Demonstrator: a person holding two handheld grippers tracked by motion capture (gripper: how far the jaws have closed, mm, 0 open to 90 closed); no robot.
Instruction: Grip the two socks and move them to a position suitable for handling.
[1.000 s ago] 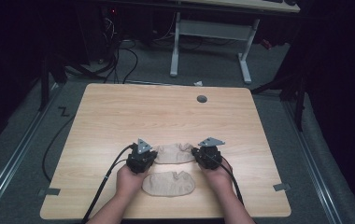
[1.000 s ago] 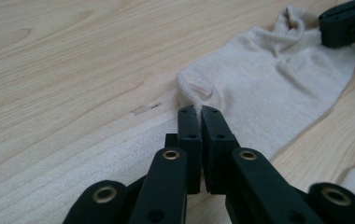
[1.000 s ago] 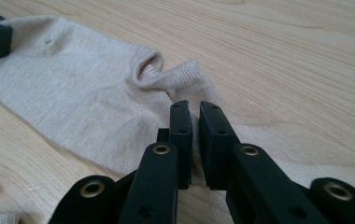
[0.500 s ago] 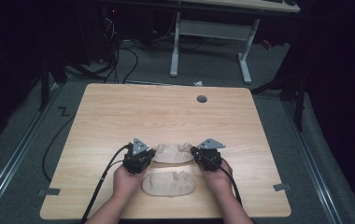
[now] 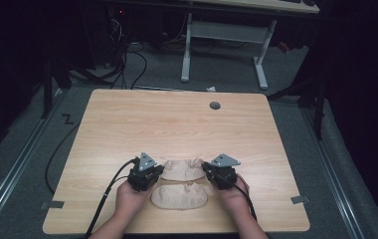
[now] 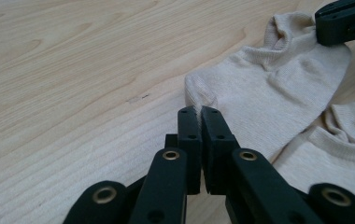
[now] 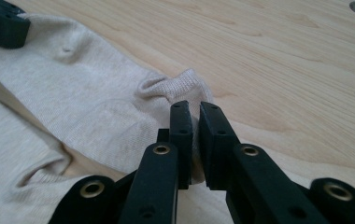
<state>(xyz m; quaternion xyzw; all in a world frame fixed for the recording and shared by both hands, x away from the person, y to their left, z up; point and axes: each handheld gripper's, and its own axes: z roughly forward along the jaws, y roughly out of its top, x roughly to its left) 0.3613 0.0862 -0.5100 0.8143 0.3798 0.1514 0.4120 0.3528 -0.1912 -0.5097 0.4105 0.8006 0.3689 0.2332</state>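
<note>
1. The far sock (image 5: 183, 170) lies flat on the tabletop (image 5: 177, 124), near the person's edge and stretched between the two tongs, its toe end toward the left tongs and its cuff end toward the right.
2. The left tongs (image 6: 199, 114) are clenched on the toe edge of this sock; in the left gripper view a thin sliver of beige fabric stands between the jaws.
3. The right tongs (image 7: 194, 116) grasp the cuff end, with the ribbed cuff bunched up just beyond the jaws in the right gripper view.
4. Compared with a second ago, both tongs have drawn slightly toward the person and the sock between them looks a little more gathered. I judge this to mean that the grip at both ends is set and the sock is about to be lifted or carried onto its partner.
5. The near sock (image 5: 179, 197) lies just beside the far one, closer to the person, and neither pair of tongs is touching it; the two socks seem to touch or nearly touch along their long edges.
6. Count: two beige socks, two tongs, two hands, and one round grommet hole (image 5: 215, 105) at the far side of the tabletop.
</note>
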